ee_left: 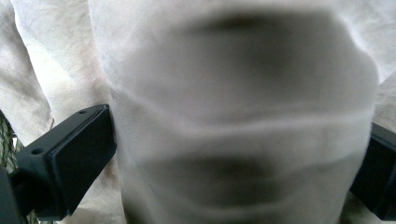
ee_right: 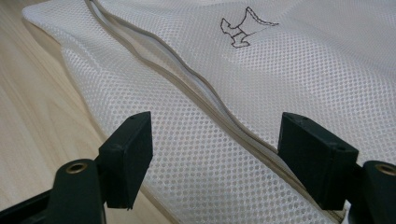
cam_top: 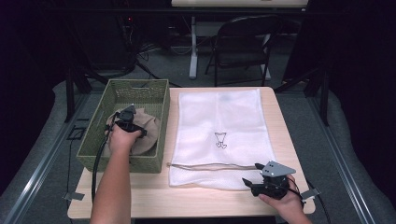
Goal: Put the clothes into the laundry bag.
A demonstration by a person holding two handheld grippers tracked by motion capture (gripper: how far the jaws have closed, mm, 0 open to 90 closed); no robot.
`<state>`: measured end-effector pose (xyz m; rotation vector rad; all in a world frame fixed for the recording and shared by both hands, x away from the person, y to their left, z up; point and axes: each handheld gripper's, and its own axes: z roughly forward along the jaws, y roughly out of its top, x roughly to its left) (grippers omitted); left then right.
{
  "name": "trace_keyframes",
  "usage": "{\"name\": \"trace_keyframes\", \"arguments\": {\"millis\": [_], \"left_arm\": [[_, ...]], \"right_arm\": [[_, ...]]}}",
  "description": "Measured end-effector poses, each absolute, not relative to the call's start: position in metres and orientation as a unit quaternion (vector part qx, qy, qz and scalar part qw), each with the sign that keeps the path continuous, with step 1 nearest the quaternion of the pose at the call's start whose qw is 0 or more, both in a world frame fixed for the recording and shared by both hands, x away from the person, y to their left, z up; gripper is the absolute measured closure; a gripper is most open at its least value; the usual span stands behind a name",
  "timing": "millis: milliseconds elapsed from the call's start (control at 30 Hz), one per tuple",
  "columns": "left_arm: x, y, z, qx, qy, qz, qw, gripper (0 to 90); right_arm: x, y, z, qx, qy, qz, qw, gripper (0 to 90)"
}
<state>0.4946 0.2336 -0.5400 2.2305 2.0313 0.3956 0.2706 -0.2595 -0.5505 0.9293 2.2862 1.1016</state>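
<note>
- Jaws of the left gripper point down into the green woven basket in the high view, over the beige cloth bundled inside it; the left hand holds the gripper from behind.
- Also in the high view, the white mesh laundry bag lies flat on the surface just beside the basket, on its right. The right gripper sits at the bag's near edge, well apart from the basket, in the right hand.
- From the left gripper view, the jaws stand wide, one on each side of a thick fold of the beige cloth; whether the pads press on it I cannot tell. A sliver of the basket shows at the left edge.
- From the right gripper view, the jaws stand wide apart over the mesh bag, gripping nothing; the bag's zip seam runs between them, and the small drawn emblem lies beyond.
</note>
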Motion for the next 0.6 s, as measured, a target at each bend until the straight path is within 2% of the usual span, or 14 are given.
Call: {"name": "trace_keyframes", "arguments": {"millis": [600], "left_arm": [[0.4964,0.232,-0.5442,0.735,0.662,0.141,0.043,0.0]], "right_arm": [[0.2708,-0.2587,-0.5518,0.336,0.827,0.398,0.214,25.8]]}}
